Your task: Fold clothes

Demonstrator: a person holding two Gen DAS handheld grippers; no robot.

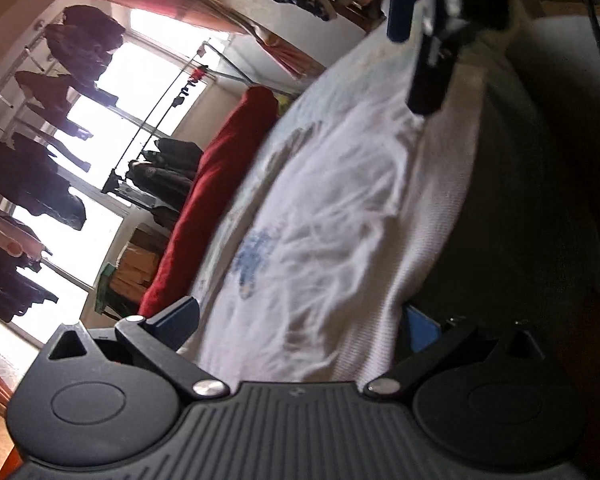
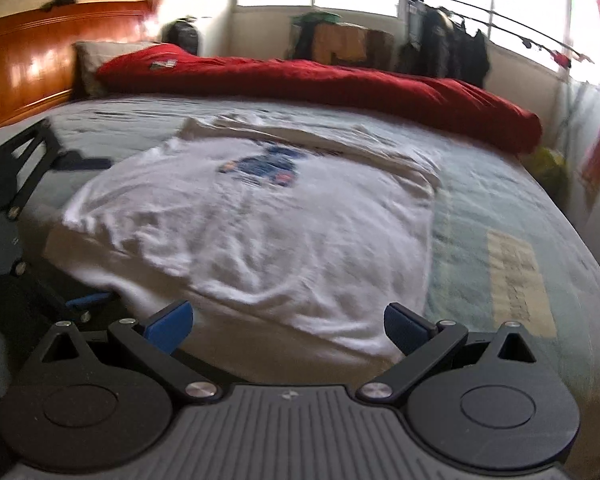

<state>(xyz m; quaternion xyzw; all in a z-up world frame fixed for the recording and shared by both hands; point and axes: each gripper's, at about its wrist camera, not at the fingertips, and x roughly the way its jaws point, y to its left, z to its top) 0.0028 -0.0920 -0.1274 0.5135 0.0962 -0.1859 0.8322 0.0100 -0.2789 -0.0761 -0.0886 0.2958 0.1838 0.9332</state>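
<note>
— White cotton is lying spread on the bed: the T-shirt, print up, apparently not yet folded.

— Which way is it running?

— Collar seemingly toward the red duvet, hem nearest the right gripper, long axis running away from it.

— And the jaws?

— Both are gaping wide, empty; the left gripper is straddling the shirt's edge.
</note>
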